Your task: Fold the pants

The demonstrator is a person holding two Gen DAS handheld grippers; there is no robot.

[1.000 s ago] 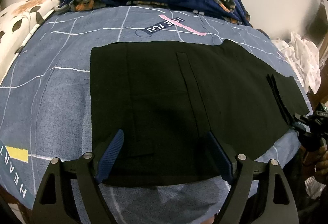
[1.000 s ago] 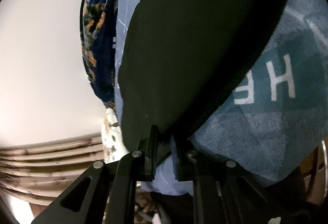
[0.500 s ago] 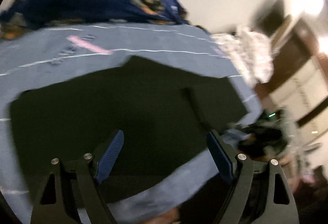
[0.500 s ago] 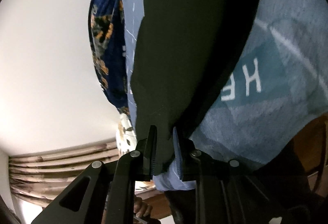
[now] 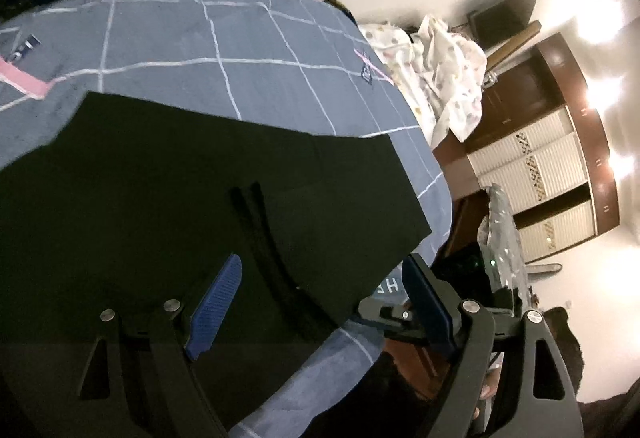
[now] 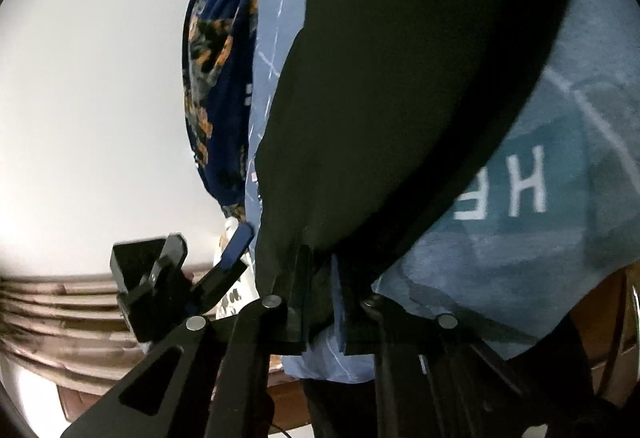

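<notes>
Right wrist view reads "HE" in white on the blue bedsheet. Right gripper jaws are clamped on the black pants hem. Left gripper hovers above the pants, jaws wide apart.

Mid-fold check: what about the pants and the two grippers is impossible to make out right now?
- Pants, left wrist view: the left end is cut off by the frame edge.
- Right gripper, right wrist view: fingertips buried in black cloth, so the layers pinched are unknown.
- Left gripper: whether it touches the fabric is unclear.
- Bedsheet lettering: partly covered by the pants.
</notes>
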